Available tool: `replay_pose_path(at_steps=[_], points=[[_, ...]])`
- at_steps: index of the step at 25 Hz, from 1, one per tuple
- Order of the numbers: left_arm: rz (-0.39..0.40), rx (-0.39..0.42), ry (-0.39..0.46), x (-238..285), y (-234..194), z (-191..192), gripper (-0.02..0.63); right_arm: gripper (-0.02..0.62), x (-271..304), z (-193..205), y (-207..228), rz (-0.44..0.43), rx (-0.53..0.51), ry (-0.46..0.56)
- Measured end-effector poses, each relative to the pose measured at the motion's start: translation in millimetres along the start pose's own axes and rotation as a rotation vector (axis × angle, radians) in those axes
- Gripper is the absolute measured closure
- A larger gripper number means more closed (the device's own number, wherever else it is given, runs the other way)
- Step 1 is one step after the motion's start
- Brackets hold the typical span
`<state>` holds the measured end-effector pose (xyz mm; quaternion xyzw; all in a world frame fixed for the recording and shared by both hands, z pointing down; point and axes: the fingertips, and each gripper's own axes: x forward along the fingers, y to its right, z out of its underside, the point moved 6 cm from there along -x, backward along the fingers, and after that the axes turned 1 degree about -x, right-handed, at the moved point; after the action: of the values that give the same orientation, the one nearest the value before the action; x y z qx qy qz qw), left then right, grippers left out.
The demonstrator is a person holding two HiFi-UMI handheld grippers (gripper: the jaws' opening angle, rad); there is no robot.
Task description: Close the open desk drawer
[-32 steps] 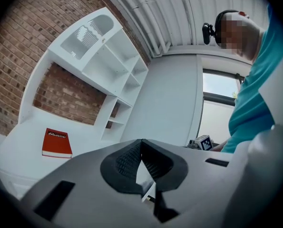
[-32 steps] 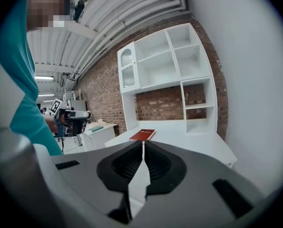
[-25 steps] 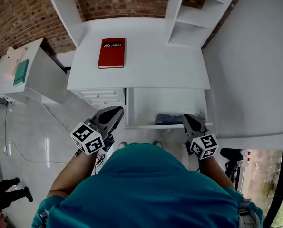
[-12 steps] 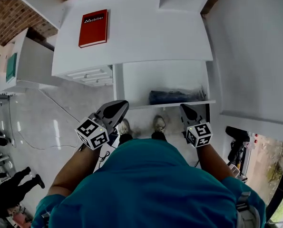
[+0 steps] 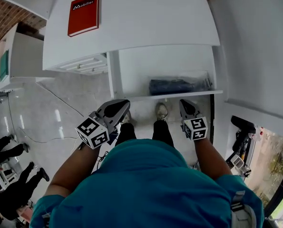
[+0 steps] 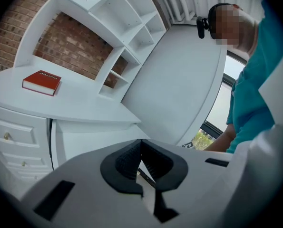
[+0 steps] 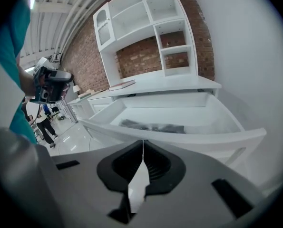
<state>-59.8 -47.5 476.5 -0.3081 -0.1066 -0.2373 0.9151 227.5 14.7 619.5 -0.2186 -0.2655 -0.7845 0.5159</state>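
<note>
Head view: the desk drawer [image 5: 155,61] stood open under the desktop, a dark bundle [image 5: 177,86] inside. The left gripper [image 5: 123,104] and right gripper [image 5: 183,103] hung just near of its front, seemingly approaching.
Left gripper view: jaws together, empty.
Right gripper view: jaws together, empty, drawer ahead; a push inward seemed due.
The drawer was as open as a second before.

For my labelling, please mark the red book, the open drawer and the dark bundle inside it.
red book [image 5: 83,14], head view, cover middle.
open drawer [image 5: 136,77], head view, bare bottom.
dark bundle [image 5: 172,86], head view, its middle.
</note>
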Motion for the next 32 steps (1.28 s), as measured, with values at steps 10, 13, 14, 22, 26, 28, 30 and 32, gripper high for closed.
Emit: replay_pose_path(at_steps=[10, 13, 14, 22, 26, 28, 30, 32], points=[[-0.024, -0.036, -0.019, -13, -14, 19, 0.591, 0.572, 22, 14, 14, 0.055, -0.007, -0.007], [-0.027, -0.041, -0.015, -15, -16, 20, 0.591, 0.572, 24, 14, 14, 0.060, -0.004, -0.009], [-0.027, -0.042, -0.013, -16, -17, 20, 0.591, 0.572, 24, 14, 14, 0.062, -0.004, -0.010], [-0.041, -0.045, 0.001, -23, -23, 19, 0.591, 0.572, 32, 8, 16, 0.077, -0.005, -0.004], [-0.049, -0.042, 0.005, -26, -25, 16, 0.591, 0.572, 36, 4, 18, 0.086, -0.004, 0.004], [-0.052, -0.043, 0.008, -28, -28, 15, 0.590, 0.572, 38, 1, 20, 0.091, -0.007, 0.007], [-0.053, -0.041, 0.014, -29, -30, 14, 0.591, 0.572, 41, -2, 21, 0.095, -0.012, 0.010], [-0.055, -0.040, 0.019, -30, -32, 13, 0.589, 0.572, 44, -4, 22, 0.098, -0.015, 0.015]])
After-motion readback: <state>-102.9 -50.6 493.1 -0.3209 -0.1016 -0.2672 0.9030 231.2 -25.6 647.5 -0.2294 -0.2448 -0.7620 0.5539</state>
